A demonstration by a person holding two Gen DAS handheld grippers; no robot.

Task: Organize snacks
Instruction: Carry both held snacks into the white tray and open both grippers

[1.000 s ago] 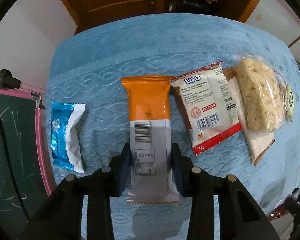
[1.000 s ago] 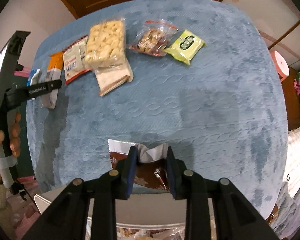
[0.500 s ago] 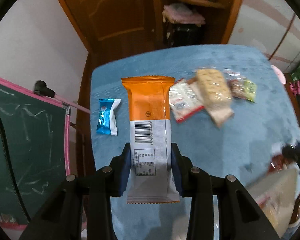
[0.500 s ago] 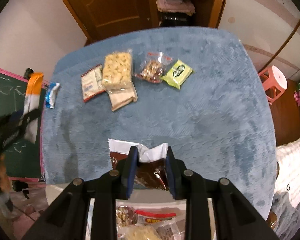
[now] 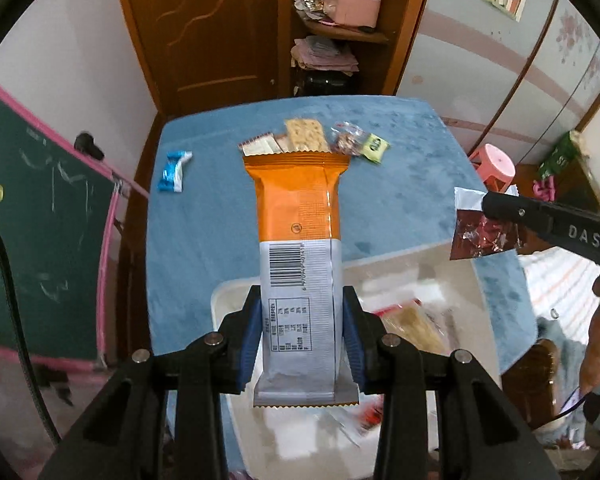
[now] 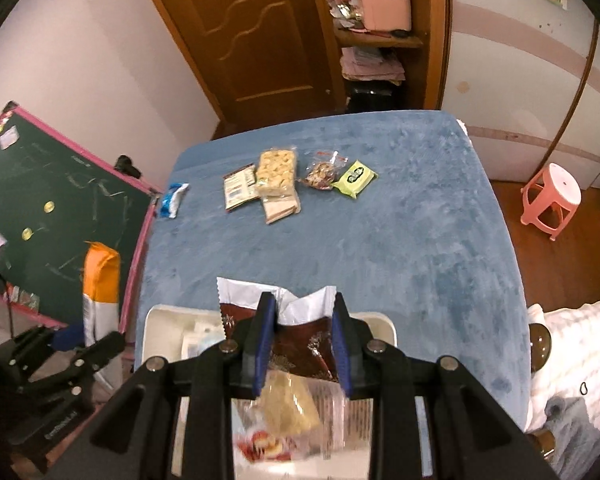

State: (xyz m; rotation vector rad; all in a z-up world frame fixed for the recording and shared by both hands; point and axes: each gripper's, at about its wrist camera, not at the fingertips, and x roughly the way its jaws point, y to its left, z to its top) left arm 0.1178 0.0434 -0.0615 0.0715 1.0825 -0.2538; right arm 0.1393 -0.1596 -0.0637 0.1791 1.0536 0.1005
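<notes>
My left gripper (image 5: 300, 332) is shut on an orange and silver snack bar (image 5: 298, 240) and holds it in the air above a white bin (image 5: 220, 296) at the near edge of the blue table (image 5: 204, 240). My right gripper (image 6: 300, 340) is shut on a brown and white snack packet (image 6: 296, 336) above the same bin (image 6: 156, 316); that packet also shows in the left wrist view (image 5: 484, 232). Several snacks lie in the bin, among them a pale wafer pack (image 6: 288, 404). The left gripper shows in the right wrist view (image 6: 72, 344).
Far across the table lie a blue and white packet (image 6: 172, 200), a red-edged white packet (image 6: 240, 190), a rice cracker pack (image 6: 276, 172), a clear nut bag (image 6: 320, 170) and a green packet (image 6: 356, 178). A chalkboard (image 6: 40, 208) stands left; a pink stool (image 6: 552, 200) right.
Both grippers have risen and drawn back from the table with their snacks. The white bin has come into view beneath them. The orange bar was lifted off the table.
</notes>
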